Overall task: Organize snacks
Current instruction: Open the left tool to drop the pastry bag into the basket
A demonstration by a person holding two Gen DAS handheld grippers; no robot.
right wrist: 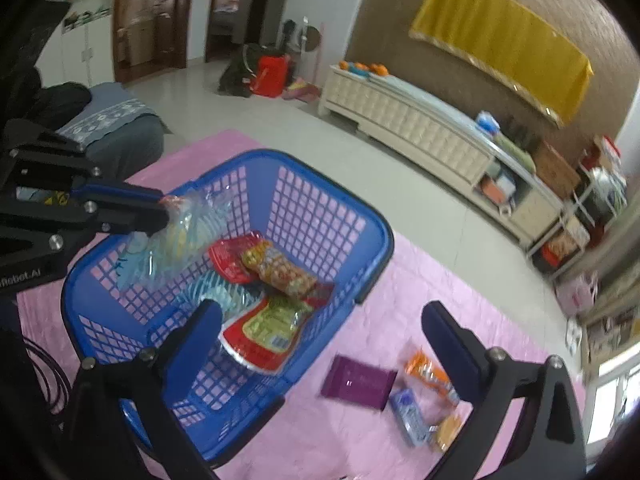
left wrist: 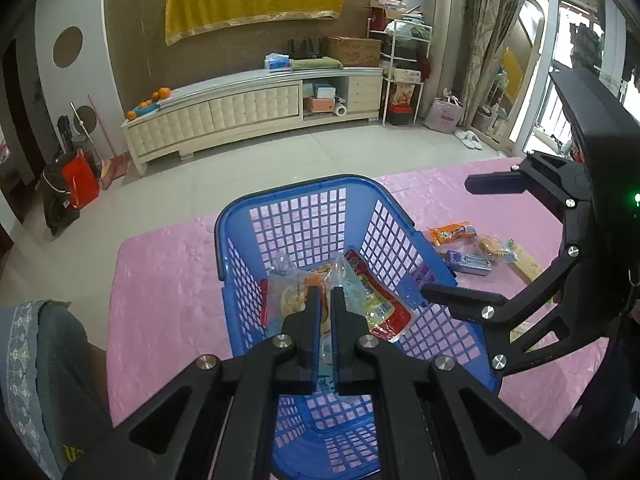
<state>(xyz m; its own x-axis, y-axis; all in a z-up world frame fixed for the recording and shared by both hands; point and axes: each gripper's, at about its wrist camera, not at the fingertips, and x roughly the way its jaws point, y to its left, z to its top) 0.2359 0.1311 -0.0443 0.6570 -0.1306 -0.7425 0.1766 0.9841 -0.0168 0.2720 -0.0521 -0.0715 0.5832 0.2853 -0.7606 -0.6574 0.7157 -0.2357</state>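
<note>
Snacks already fill the blue basket (right wrist: 320, 216) in the middle of the pink cloth (right wrist: 360, 328), and my left gripper (left wrist: 326, 300) hangs over its near end, angled down, jaws clenched on a clear, crinkly snack bag (right wrist: 188, 232) that I judge is about to be dropped in. Four items remain on the cloth to the basket's right: a purple packet (right wrist: 358, 386), a blue-wrapped bar (right wrist: 410, 414), an orange packet (right wrist: 428, 372) and a small yellow one (right wrist: 448, 432). My right gripper (right wrist: 332, 332), tilted down with jaws spread wide and empty, straddles the basket's right rim, so next I must swing it right and lower it over one of those.
</note>
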